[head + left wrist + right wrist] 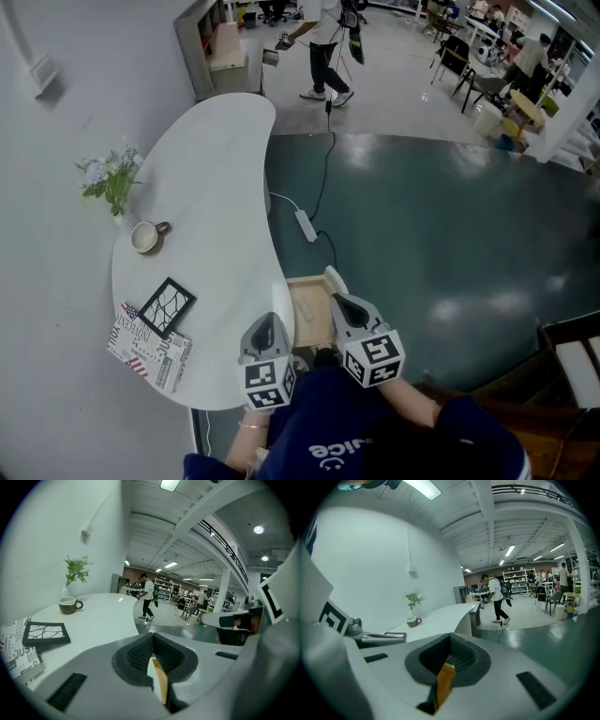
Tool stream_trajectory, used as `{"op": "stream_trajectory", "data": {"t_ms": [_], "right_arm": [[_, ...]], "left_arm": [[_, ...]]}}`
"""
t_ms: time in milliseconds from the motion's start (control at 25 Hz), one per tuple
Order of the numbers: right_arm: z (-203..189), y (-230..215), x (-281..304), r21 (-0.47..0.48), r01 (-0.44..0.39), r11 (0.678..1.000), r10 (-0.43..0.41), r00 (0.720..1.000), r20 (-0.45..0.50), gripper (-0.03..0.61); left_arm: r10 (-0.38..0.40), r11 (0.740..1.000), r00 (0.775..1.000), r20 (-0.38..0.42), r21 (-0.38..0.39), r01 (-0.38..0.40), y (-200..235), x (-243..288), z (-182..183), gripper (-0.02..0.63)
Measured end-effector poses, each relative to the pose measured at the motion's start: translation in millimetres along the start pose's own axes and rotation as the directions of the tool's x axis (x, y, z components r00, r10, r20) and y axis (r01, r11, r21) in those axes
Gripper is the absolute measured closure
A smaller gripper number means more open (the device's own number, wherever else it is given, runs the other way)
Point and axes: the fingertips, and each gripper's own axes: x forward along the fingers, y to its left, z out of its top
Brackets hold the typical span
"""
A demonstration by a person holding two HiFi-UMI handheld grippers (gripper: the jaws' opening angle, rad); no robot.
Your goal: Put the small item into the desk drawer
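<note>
The open wooden drawer [308, 317] juts out from under the near edge of the white curved desk [216, 178]. My left gripper [267, 323] hovers over the desk edge just left of the drawer, jaws shut with nothing between them. My right gripper [337, 304] sits at the drawer's right side, also shut and empty. In the left gripper view the pads [140, 652] meet, and pale wood [161, 684] shows below the left gripper [152, 644]. The right gripper view shows the right gripper [450, 645] shut over orange-brown wood [444, 684]. I cannot make out the small item.
On the desk stand a mug [145, 236], a small plant [112, 180], a black framed square [167, 306] and a printed magazine [148, 345]. A power strip [306, 225] with its cable lies on the green floor. A person [325, 47] walks far behind.
</note>
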Motion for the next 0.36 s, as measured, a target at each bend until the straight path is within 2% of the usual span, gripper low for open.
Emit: {"op": "stream_trajectory", "data": {"t_ms": [360], "right_arm": [[-0.6, 0.9, 4.6, -0.01, -0.005, 1.0, 0.005, 1.0, 0.001, 0.572]], "left_arm": [[0.003, 1.0, 1.0, -0.004, -0.003, -0.003, 3.1, 3.2, -1.6, 0.609]]}}
